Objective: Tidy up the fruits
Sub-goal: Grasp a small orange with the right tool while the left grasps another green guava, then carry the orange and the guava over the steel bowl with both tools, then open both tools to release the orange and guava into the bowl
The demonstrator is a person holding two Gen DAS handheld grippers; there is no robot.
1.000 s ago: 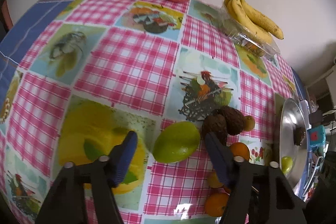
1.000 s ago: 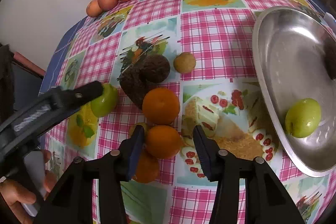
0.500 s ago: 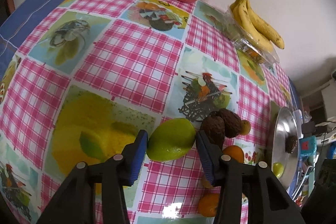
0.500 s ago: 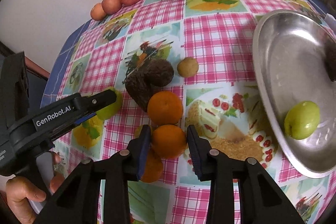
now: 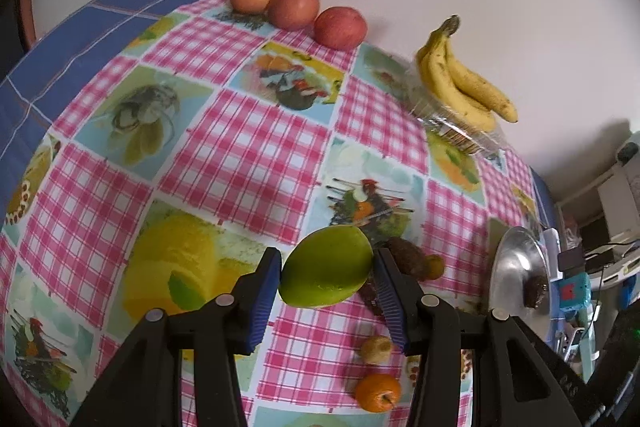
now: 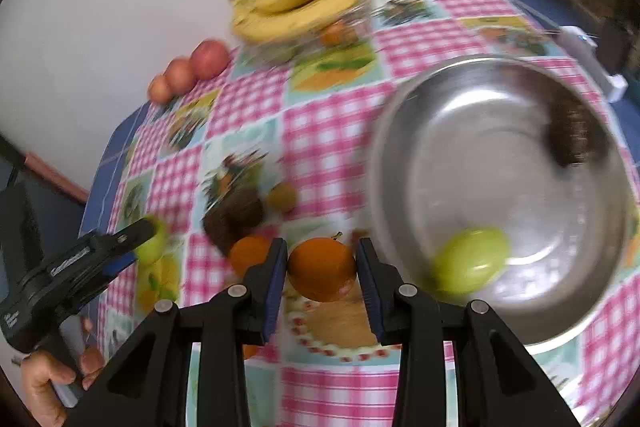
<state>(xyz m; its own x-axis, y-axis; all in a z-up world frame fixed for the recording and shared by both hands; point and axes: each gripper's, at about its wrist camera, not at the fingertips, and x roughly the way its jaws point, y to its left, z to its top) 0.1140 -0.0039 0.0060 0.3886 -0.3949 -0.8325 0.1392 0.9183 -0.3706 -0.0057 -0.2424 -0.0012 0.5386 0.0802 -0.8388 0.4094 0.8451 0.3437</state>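
Note:
My left gripper (image 5: pixel 326 281) is shut on a green mango (image 5: pixel 327 267) and holds it lifted above the checked tablecloth. My right gripper (image 6: pixel 322 269) is shut on an orange (image 6: pixel 322 269) and holds it raised, left of the steel bowl (image 6: pixel 404 131). The bowl holds a green fruit (image 6: pixel 472 264) and a dark brown fruit (image 6: pixel 572 135). Dark avocados (image 6: pixel 236 215), a small brown fruit (image 6: pixel 281 197) and another orange (image 6: pixel 248 255) lie on the cloth. The left gripper with its mango also shows in the right wrist view (image 6: pixel 148 239). The right wrist view is blurred.
Three red apples (image 5: pixel 296 7) sit in a row at the far edge by the wall. Bananas (image 5: pixel 460 83) lie on a clear plastic box (image 5: pixel 456 131). An orange (image 5: pixel 378 393) and a small brown fruit (image 5: pixel 376 349) lie near the table's front. Shelves with clutter (image 5: pixel 592 259) stand at right.
Both grippers closed on their fruits and lifted them. The left raised the green mango off the cloth. The right raised the orange and swung toward the bowl.

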